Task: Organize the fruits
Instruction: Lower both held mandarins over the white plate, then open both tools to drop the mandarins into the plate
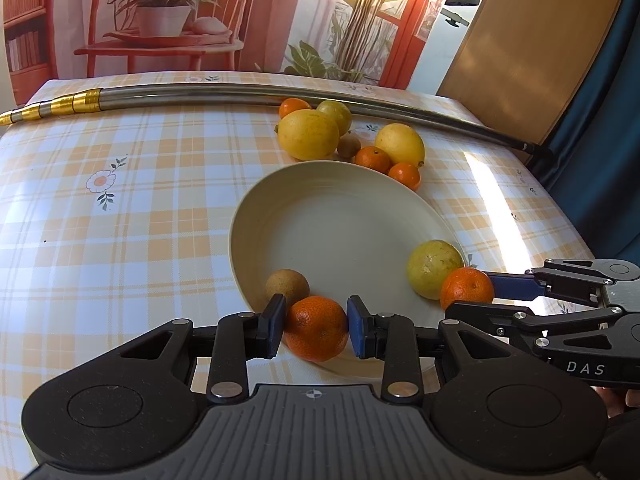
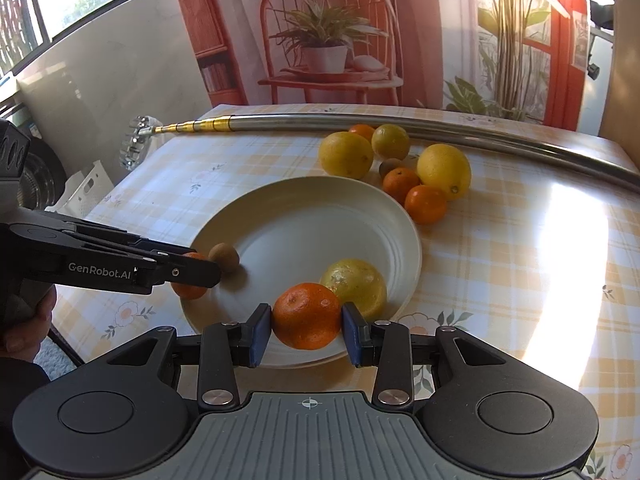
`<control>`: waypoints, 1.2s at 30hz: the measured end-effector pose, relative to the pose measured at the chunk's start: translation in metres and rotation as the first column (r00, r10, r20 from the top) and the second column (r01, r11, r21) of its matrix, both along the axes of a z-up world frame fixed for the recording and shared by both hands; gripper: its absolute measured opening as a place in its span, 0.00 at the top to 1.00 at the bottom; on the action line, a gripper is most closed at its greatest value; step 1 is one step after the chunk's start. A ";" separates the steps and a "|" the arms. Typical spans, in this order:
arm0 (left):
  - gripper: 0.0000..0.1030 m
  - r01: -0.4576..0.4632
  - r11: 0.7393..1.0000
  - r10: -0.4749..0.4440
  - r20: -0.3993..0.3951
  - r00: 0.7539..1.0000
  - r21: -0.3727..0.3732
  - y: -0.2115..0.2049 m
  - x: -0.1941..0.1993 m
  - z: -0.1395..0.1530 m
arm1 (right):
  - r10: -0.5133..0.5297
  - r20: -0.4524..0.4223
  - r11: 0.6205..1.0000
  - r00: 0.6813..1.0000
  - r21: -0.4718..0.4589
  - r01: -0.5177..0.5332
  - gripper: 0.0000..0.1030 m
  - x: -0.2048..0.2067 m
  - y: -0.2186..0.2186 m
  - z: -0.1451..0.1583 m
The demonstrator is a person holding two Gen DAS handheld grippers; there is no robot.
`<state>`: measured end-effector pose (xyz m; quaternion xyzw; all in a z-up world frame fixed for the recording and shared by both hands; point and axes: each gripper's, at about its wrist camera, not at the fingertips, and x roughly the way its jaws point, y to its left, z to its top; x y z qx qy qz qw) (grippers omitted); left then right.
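**Two mandarins gripped over the plate**

The cream plate (image 1: 256, 216) holds a yellow lemon (image 1: 434, 274) and a small brown fruit (image 1: 287, 286). The left gripper (image 1: 316, 326) has its jaws closed partway onto a mandarin (image 1: 316, 328) at the plate's near rim. The right gripper (image 2: 306, 322) likewise clamps a second mandarin (image 2: 306, 316). Ahead of the jaws, loose fruits (image 2: 400, 164) sit on the table (image 2: 520, 260). Only the right wrist view shows a hand (image 2: 24, 328).

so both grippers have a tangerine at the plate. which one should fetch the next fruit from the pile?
Right, probably. The loose pile lies beyond the plate toward its far-right side, nearer the right gripper. The left gripper works the plate's opposite edge. Both must release first.
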<state>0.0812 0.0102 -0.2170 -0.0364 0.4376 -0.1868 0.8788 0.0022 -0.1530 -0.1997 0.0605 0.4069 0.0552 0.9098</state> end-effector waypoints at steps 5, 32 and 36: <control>0.66 0.005 1.000 -0.005 0.002 1.000 0.004 -0.001 0.001 -0.001 | 0.000 -0.035 1.000 0.999 0.030 0.001 0.66 0.004 -0.003 -0.006; 0.65 -0.007 0.997 0.002 0.081 0.997 0.072 -0.011 0.000 -0.014 | -0.024 0.009 1.000 1.000 0.001 0.024 0.66 0.012 0.000 -0.032; 0.65 -0.003 0.997 -0.006 0.100 0.995 0.083 -0.014 -0.006 -0.014 | -0.023 0.014 1.000 1.000 -0.003 0.023 0.65 0.010 0.001 -0.031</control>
